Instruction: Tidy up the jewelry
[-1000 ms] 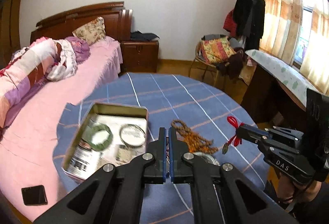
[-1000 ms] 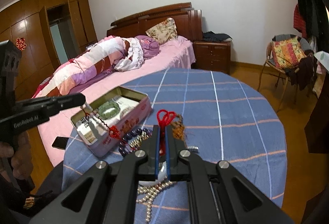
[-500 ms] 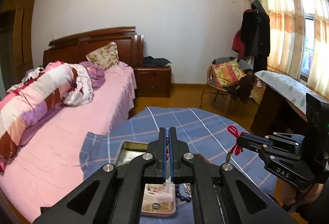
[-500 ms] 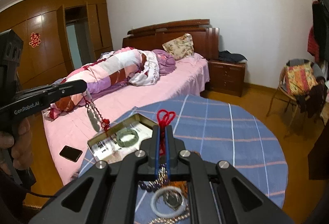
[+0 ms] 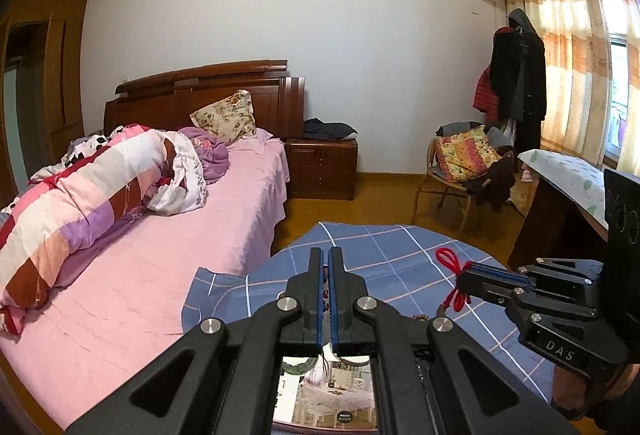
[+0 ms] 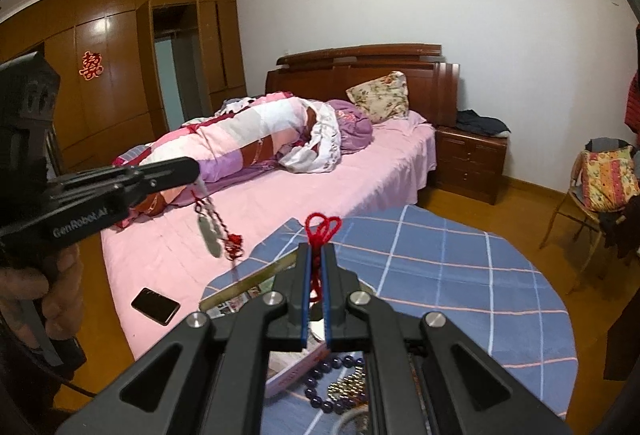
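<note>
My left gripper [image 5: 328, 275] is shut on a dark red cord; in the right wrist view, the left gripper [image 6: 196, 167] dangles a grey-green pendant [image 6: 210, 235] with a red knot [image 6: 234, 249] over the bed's edge. My right gripper [image 6: 316, 255] is shut on a red cord [image 6: 322, 227] whose loop sticks up past the fingertips. From the left wrist view, that right gripper [image 5: 464, 273] holds the red cord [image 5: 454, 295] above the table. The open tin box [image 6: 248, 281] lies below both grippers, mostly hidden. Purple beads [image 6: 320, 375] and gold beads [image 6: 348, 387] lie beside it.
The round table [image 6: 460, 275] wears a blue checked cloth. A pink bed [image 5: 140, 267] with a rolled quilt runs along its left; a black phone [image 6: 155, 306] lies there. A chair [image 5: 460, 163], a nightstand [image 5: 324, 167] and a desk [image 5: 568, 187] stand beyond.
Both grippers have risen and tipped upward, each still shut on its cord. The tin and the beads have dropped to the bottom of both views, and the pendant now hangs higher.
</note>
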Motion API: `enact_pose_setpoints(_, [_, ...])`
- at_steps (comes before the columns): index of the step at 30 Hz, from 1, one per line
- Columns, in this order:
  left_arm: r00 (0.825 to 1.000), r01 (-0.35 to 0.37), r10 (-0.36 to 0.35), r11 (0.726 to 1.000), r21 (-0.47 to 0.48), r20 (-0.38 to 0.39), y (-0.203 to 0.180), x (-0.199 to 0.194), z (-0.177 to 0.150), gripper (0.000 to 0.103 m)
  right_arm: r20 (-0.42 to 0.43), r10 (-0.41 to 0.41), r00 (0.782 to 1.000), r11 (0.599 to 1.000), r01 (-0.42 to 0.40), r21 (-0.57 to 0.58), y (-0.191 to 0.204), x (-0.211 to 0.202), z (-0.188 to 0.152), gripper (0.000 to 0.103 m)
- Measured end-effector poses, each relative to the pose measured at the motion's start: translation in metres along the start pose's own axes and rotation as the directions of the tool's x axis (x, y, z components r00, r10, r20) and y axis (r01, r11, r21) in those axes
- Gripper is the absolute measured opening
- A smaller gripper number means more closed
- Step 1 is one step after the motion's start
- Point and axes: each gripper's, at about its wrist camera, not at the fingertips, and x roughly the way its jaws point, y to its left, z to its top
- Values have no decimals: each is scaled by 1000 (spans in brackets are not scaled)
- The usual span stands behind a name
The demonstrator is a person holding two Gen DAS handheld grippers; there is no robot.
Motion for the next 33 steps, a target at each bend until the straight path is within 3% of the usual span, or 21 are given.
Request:
enact_pose_setpoints(18, [994, -14, 8, 998, -59, -107, 15, 30, -33, 1, -78, 41, 996, 999, -41, 4, 17, 47, -10, 7])
enact_pose_setpoints(33, [976, -50, 46, 999, -15, -215, 18, 48, -59, 1, -175, 56, 983, 998, -51, 33, 19, 68, -40, 7])
